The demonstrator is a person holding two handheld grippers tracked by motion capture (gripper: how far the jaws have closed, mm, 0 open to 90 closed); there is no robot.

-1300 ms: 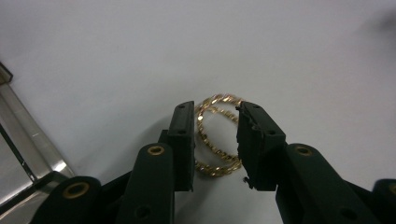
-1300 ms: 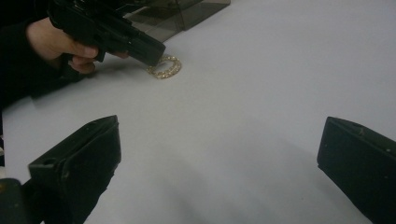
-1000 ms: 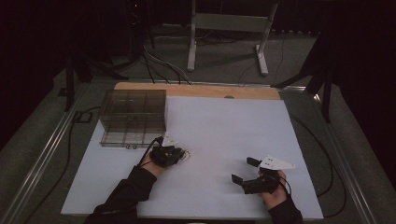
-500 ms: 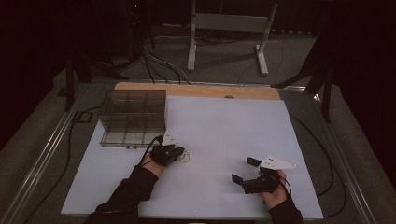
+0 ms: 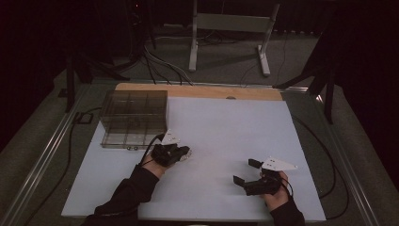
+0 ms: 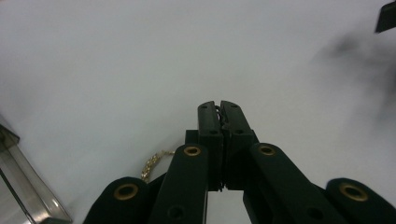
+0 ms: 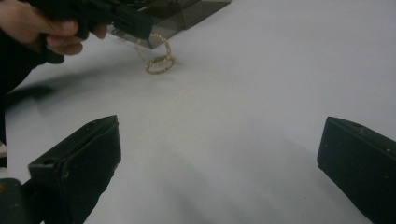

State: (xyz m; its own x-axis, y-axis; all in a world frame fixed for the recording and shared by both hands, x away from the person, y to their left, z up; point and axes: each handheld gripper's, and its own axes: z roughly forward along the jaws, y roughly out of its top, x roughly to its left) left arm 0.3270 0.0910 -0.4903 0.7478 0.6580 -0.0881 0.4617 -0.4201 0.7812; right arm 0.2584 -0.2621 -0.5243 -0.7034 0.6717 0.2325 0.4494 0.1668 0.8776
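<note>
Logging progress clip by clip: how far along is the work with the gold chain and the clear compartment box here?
Done: the left gripper has closed on the gold chain.
In hand: the chain hangs from its closed jaws, its lower loop touching the white table.
Left, probably: carrying it to the clear compartment box, whose contents I cannot make out. The right gripper rests open on the table, holding nothing.

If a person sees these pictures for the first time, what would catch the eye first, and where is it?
Probably the gold chain, hanging in a loop from the shut left gripper, with its lower end on the white table near the middle. Next comes the clear compartment box at the table's far left, and the right gripper near the front right, with jaws wide open.
</note>
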